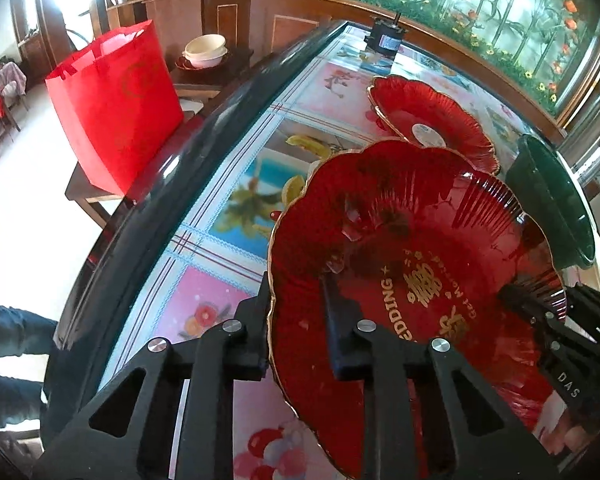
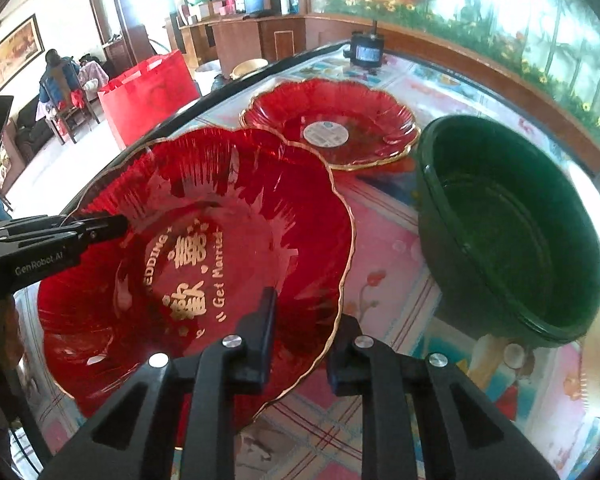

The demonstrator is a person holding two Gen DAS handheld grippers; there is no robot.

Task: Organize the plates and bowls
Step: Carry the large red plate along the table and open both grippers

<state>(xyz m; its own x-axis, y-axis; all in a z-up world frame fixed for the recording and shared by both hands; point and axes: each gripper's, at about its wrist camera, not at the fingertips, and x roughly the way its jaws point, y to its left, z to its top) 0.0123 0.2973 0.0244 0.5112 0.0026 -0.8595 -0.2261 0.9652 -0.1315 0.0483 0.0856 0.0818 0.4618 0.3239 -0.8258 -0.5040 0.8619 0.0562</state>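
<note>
Dark green round bowls point(image 2: 512, 232): two or more nested, nothing else inside; the landmark.
Near plate: red translucent scalloped glass plate with gold rim point(image 2: 204, 264), left of the bowls, gold "Get Married" lettering, tilted.
Far plate: similar red plate point(image 2: 332, 120), beyond-left of the bowls, round white sticker at centre.
Left gripper point(image 1: 300, 328): clamped on the near plate's rim.
Right gripper point(image 2: 300, 340): clamped on its opposite rim.
Surface: patterned tablecloth point(image 2: 384, 264).

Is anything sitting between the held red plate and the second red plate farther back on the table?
Nothing visible does. Both tools grip the lettered red plate, whose far rim reaches the stickered red plate. The green bowl stands off to the right.
</note>
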